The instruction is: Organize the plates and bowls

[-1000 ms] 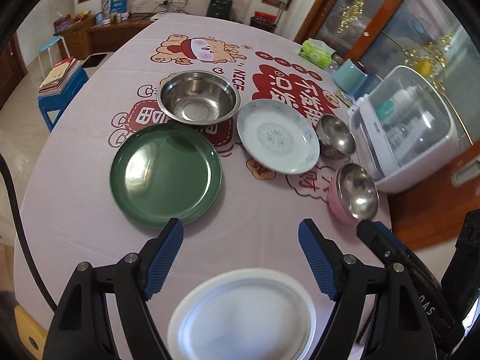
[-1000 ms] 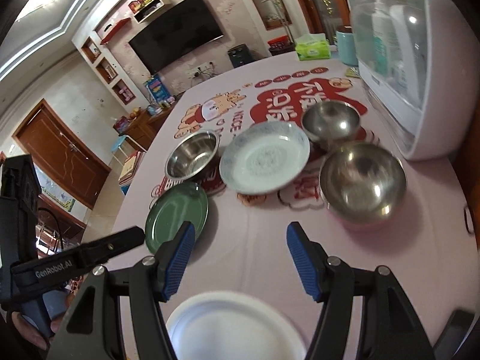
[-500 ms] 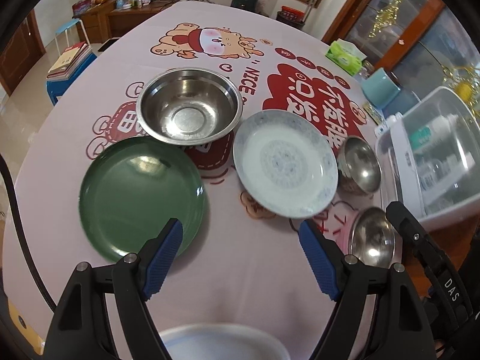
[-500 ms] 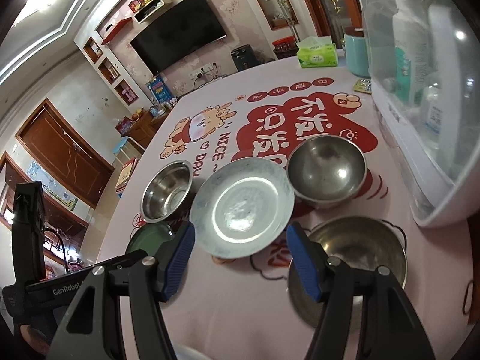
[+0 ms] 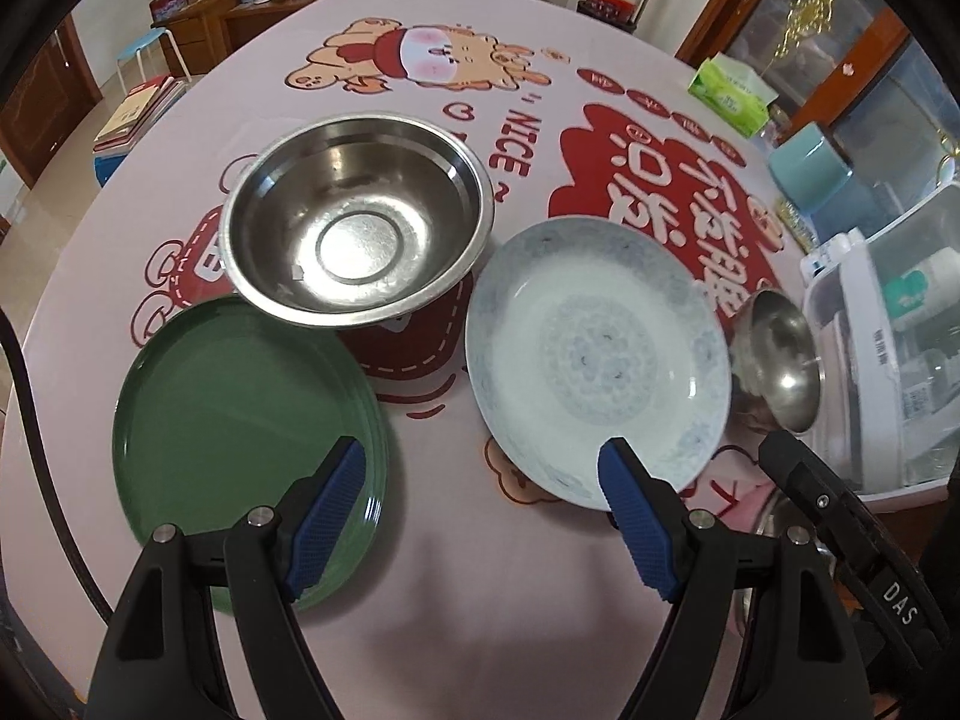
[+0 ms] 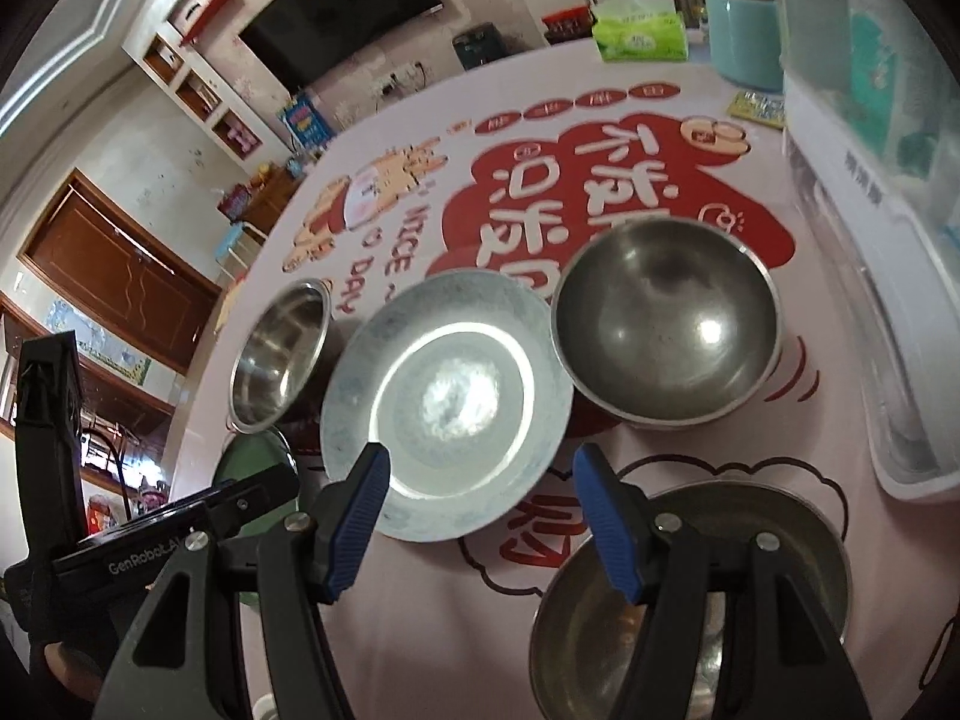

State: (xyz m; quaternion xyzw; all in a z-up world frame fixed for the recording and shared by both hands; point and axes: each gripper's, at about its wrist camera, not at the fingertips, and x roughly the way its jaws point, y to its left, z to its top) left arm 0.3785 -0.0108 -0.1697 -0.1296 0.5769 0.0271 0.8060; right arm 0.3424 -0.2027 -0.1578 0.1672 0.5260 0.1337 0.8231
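Observation:
A green plate [image 5: 240, 420] lies at the near left of the table, a wide steel bowl [image 5: 357, 234] behind it, and a white patterned plate [image 5: 594, 360] to the right. My left gripper [image 5: 480, 498] hangs open above the cloth between the two plates, holding nothing. Seen from the right wrist, the patterned plate [image 6: 447, 402] sits ahead, a steel bowl [image 6: 666, 321] to its right, and a second steel bowl [image 6: 690, 600] lies under the right finger. My right gripper [image 6: 477, 507] is open over the patterned plate's near rim, empty.
A white and clear storage box [image 5: 888, 360] stands along the table's right side, with a teal cup [image 5: 810, 171] and a green tissue pack [image 5: 729, 93] behind it. A small steel bowl [image 5: 780, 360] sits next to the box. Stools and books stand on the floor at left.
Both grippers moved forward and down over the table; the white plate that lay near the front edge has dropped out of view and the dishes look larger. Jaw openings are unchanged.

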